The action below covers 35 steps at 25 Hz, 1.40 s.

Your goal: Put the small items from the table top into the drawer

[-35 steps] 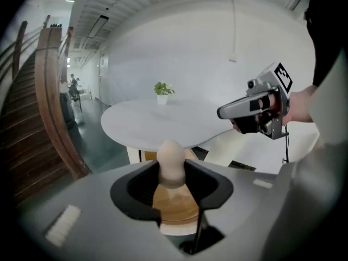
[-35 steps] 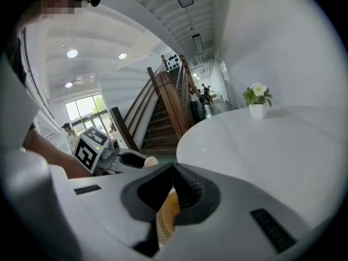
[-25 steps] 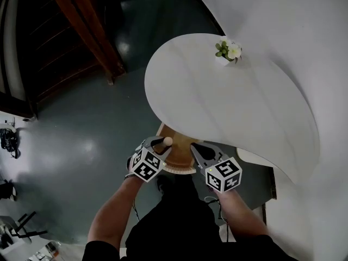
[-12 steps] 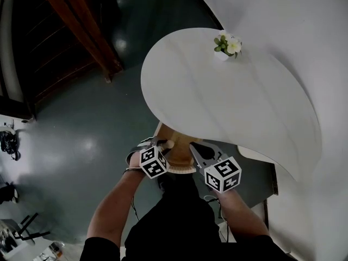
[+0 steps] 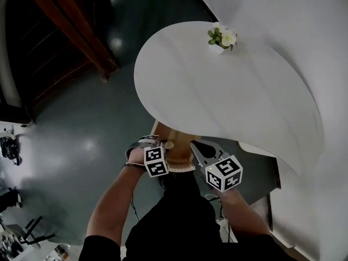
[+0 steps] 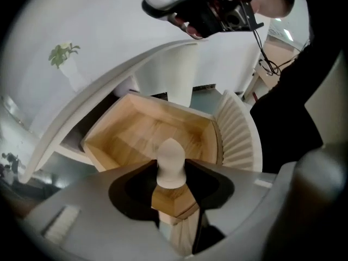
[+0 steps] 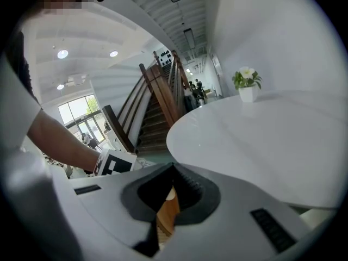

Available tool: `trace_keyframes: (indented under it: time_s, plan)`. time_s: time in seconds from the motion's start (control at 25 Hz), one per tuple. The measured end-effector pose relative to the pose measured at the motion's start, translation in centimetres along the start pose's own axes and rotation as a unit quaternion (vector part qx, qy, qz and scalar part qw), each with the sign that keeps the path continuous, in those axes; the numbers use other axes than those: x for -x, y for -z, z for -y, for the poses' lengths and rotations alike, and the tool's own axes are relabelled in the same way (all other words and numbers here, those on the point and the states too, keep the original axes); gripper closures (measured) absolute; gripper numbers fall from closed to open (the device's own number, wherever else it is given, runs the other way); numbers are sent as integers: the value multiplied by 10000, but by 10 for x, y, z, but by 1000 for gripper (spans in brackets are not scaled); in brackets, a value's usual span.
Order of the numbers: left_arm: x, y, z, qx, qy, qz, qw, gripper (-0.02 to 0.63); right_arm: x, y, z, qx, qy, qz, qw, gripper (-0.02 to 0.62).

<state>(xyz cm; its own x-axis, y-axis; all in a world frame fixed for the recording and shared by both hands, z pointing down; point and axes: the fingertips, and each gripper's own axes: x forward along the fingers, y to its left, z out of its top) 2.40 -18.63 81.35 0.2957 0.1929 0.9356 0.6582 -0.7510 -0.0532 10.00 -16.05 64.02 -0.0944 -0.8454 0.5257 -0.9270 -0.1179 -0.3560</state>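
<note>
**Under the desk edge: drawer held by its knob**

Under the near edge of the desk (image 5: 217,97), the wooden drawer (image 6: 147,132) stands pulled out, and what shows of its inside looks bare. The left gripper (image 6: 171,173) is pinching the pale knob (image 6: 171,159) on the drawer's front. The right gripper (image 7: 169,196) hangs just beside it, below the desk edge, its jaws pressed together on nothing. On the desk only a flower pot (image 5: 219,39) shows, at the far side. I judge the drawer step to be in hand. The next move calls for the free right gripper to reach across the desk to that pot.
</note>
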Motion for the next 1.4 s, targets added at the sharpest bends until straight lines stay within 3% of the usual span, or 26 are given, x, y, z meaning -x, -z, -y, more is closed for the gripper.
trace_keyframes:
  time_s: [0.08, 0.52, 0.84, 0.96, 1.12, 1.4]
  plan:
    - [-6, -2, 0, -184, 107, -68, 9997, 442, 0, 4, 2, -15, -5, -8, 10000, 585]
    - [-27, -15, 12, -380, 542, -170, 9977, 442, 7, 19, 13, -133, 39, 16, 9999, 586]
    - [-34, -16, 14, -268, 883, -257, 9954, 442, 14, 28, 28, -248, 148, 40, 9996, 585]
    - [-35, -15, 19, -398, 972, -319, 9940, 442, 14, 29, 28, -268, 148, 45, 9995, 585]
    - [-36, -16, 20, -531, 928, -334, 9937, 442, 16, 26, 29, -248, 153, 51, 9996, 586]
    - [-26, -11, 10, -159, 697, -178, 9973, 442, 16, 22, 25, -180, 136, 50, 9997, 585]
